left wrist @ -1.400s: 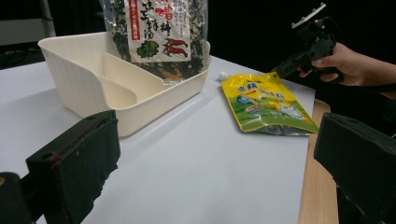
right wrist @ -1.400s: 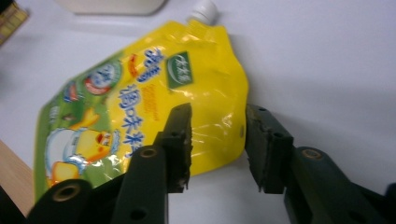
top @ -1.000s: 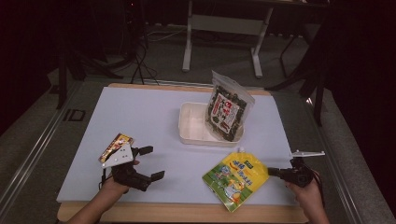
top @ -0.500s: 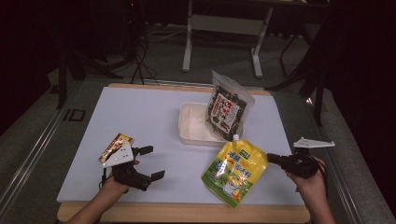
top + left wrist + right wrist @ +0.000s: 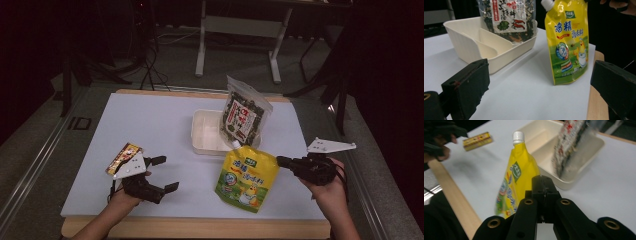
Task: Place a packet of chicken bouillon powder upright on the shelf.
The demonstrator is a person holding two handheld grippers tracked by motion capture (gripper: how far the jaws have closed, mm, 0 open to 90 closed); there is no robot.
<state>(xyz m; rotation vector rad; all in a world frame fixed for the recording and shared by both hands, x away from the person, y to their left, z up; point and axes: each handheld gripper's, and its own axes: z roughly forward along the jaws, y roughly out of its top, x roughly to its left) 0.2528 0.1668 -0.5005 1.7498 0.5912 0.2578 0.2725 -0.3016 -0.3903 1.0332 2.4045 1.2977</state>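
We find the right gripper (image 5: 281,161) with fingers pinched on the edge of the yellow pouch (image 5: 246,178), which hangs upright just beyond them, cap (image 5: 518,136) up and bottom at the worktop (image 5: 150,120); we judge the edge grip serves to carry it to the tray (image 5: 206,135) ahead, where a seaweed bag (image 5: 245,116) already leans. The left gripper (image 5: 164,174) rests with fingers spread and empty, a snack bar (image 5: 123,156) behind them.

It looks like a dark test room: a white surface (image 5: 150,125), a metal stand (image 5: 240,30) and cables (image 5: 150,55) on the grey floor (image 5: 40,150).
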